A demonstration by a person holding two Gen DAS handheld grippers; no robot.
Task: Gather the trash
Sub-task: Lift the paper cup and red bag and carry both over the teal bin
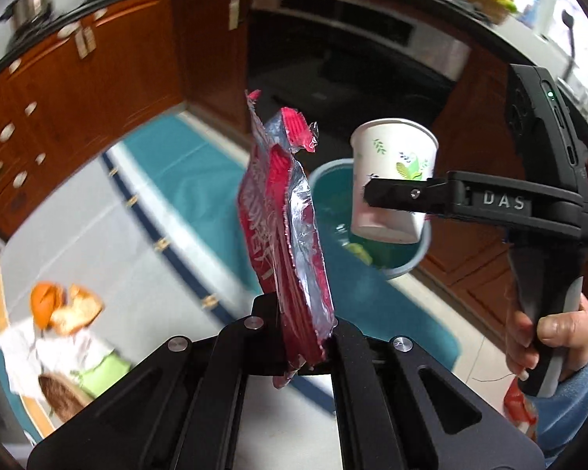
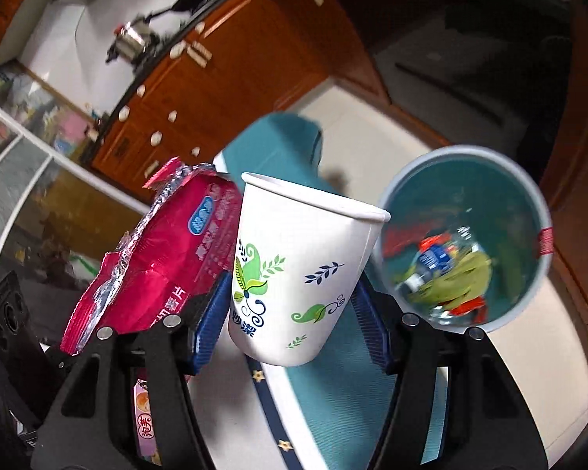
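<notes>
My left gripper (image 1: 307,346) is shut on a red foil snack bag (image 1: 286,235) and holds it upright in the air. My right gripper (image 2: 290,305) is shut on a white paper cup with leaf print (image 2: 298,270), held just left of and above a teal trash bin (image 2: 529,196). The bin holds a bottle and wrappers. In the left wrist view the cup (image 1: 392,184) hangs over the bin (image 1: 411,258), right of the bag. In the right wrist view the bag (image 2: 168,246) is left of the cup.
More trash lies on the floor at lower left: orange peel (image 1: 45,301), bread (image 1: 76,309), white paper (image 1: 58,352). A wrapper (image 2: 147,415) lies under the right gripper. A teal mat (image 1: 200,180) covers the floor. Wooden cabinets (image 1: 78,90) and a dark oven recess stand behind.
</notes>
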